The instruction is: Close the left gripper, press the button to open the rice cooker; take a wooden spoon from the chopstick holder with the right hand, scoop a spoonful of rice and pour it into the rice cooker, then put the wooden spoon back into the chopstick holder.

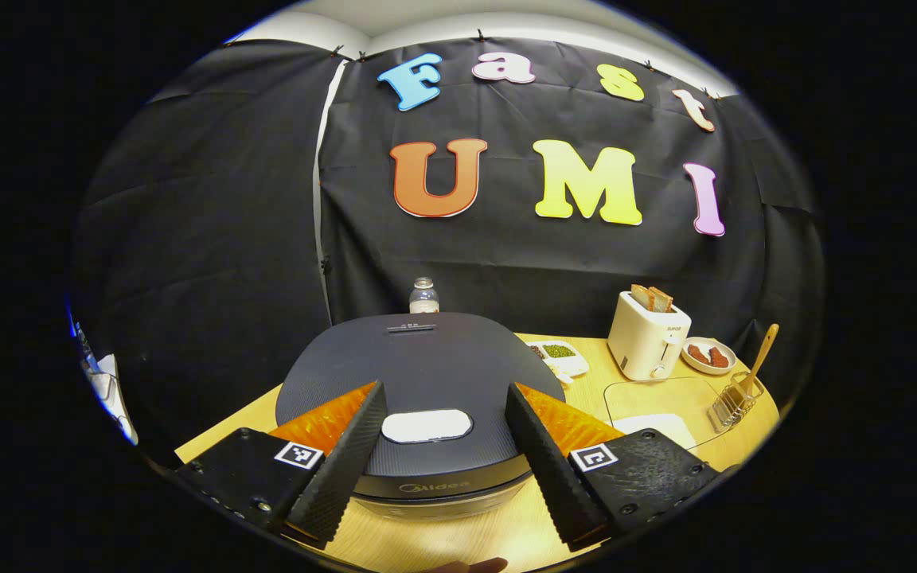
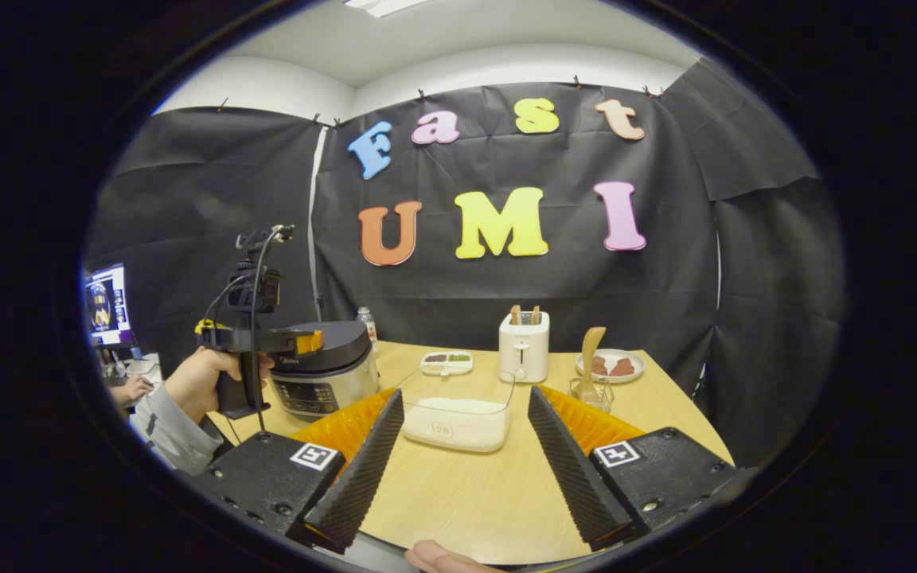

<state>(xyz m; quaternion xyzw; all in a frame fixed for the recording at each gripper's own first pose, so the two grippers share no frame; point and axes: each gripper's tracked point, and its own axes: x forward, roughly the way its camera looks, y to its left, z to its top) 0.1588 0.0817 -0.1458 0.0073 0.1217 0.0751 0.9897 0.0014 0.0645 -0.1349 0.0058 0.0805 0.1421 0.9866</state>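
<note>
While my left gripper (image 1: 444, 434) hangs over the cooker (image 1: 419, 374) with its fingers spread wide, the lid sits shut and the pale button (image 1: 427, 426) on it lies between the two fingers, untouched. From the right gripper view I see that same gripper (image 2: 299, 342) held in a hand (image 2: 200, 382) just over the cooker (image 2: 323, 370) at the table's (image 2: 466, 493) left side. My right gripper (image 2: 458, 446) is released too, fingers apart and holding nothing, poised above bare tabletop. Straight ahead of it stands the clear rice box (image 2: 458, 418), its lower part filled with white rice. Behind that is a small divided dish (image 2: 446, 362) with dark and green bits in its compartments, then the toaster (image 2: 524, 346) with two slices of bread standing in its slots. To the right, the wooden spoon (image 2: 590, 354) stands upright in the wire holder (image 2: 592, 391), and just behind it a plate (image 2: 610, 364) carries reddish-brown pieces. In the left gripper view the spoon (image 1: 761, 358) leans out of the holder (image 1: 733, 399) near the table's right edge, well apart from the cooker, and a bottle (image 1: 423, 296) stands behind the lid.
</note>
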